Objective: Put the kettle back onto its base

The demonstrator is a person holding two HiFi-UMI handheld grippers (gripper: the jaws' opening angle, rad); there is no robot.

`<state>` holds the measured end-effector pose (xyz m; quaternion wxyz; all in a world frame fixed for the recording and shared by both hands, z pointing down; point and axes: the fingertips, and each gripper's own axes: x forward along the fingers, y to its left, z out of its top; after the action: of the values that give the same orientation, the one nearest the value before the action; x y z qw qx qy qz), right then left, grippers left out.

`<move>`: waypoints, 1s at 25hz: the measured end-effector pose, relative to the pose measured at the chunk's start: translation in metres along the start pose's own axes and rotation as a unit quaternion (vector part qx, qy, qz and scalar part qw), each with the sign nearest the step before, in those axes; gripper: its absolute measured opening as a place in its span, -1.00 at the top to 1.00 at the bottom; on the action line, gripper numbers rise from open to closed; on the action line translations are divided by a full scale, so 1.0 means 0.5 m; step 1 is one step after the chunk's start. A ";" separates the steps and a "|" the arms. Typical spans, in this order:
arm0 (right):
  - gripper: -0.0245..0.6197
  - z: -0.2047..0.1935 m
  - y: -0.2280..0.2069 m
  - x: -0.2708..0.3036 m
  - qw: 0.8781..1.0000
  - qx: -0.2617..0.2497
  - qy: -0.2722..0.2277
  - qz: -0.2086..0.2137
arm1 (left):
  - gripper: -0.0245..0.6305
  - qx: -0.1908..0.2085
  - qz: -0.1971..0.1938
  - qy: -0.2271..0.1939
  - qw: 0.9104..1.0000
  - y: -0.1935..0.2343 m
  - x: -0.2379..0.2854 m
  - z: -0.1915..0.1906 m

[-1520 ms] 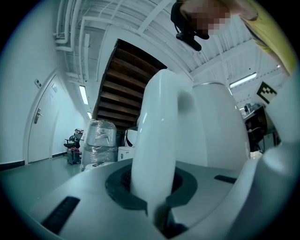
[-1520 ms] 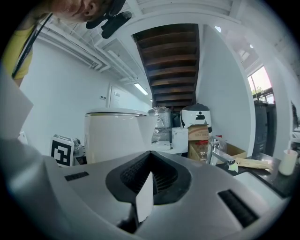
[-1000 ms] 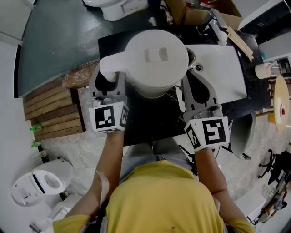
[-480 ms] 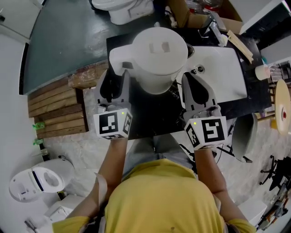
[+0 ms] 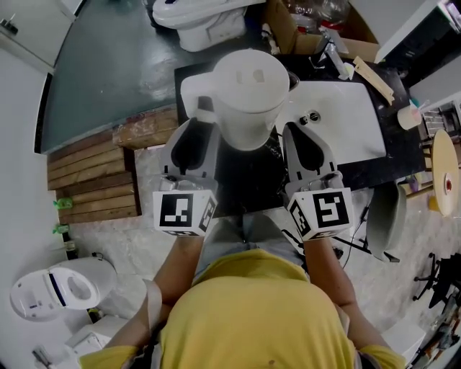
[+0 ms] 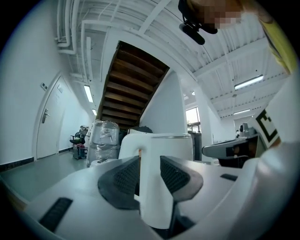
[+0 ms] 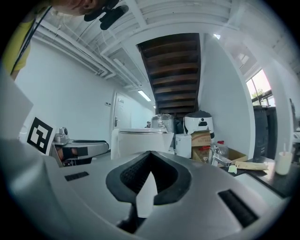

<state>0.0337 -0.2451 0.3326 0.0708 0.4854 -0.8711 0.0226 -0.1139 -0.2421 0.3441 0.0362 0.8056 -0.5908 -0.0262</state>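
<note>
A white kettle (image 5: 252,86) stands on the black counter (image 5: 245,184), its handle (image 5: 200,101) turned to the left. My left gripper (image 5: 204,119) points level at that handle. In the left gripper view the handle (image 6: 154,187) fills the gap of the left gripper (image 6: 150,171). Its jaws have just been closing, and both pads now lie against the handle's sides. My right gripper (image 5: 297,133) hovers right of the kettle, shut and empty, apart from the body. From the right gripper (image 7: 150,168) the kettle (image 7: 136,140) shows ahead on the left. I cannot make out the base.
A white sink (image 5: 338,119) with a tap (image 5: 310,117) lies right of the kettle. Behind are a cardboard box (image 5: 317,18) and a toilet (image 5: 194,21). On the floor to the left are a wooden pallet (image 5: 94,173) and a white appliance (image 5: 65,288).
The left gripper has shifted along the counter beside the kettle and its jaws have narrowed onto the handle. The right gripper has drifted slightly and stays shut.
</note>
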 end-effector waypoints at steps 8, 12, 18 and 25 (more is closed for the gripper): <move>0.88 0.029 0.034 -0.032 1.000 -0.008 -0.008 0.017 | 0.80 -0.002 -0.053 0.000 0.999 -0.068 -0.040 0.031; 0.88 0.040 0.053 -0.054 0.999 -0.012 -0.010 0.029 | 0.90 -0.013 -0.075 0.005 0.997 -0.099 -0.059 0.048; 0.88 0.054 0.073 -0.092 0.999 -0.013 -0.009 0.047 | 0.90 -0.011 -0.111 0.017 0.994 -0.146 -0.090 0.075; 0.88 0.071 0.095 -0.140 0.998 -0.009 -0.014 0.060 | 0.90 -0.013 -0.138 0.027 0.990 -0.185 -0.126 0.081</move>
<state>0.0263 -0.1649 0.2887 0.0611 0.4320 -0.8997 0.0124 -0.0486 -0.1556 0.2954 0.0588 0.8794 -0.4721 -0.0170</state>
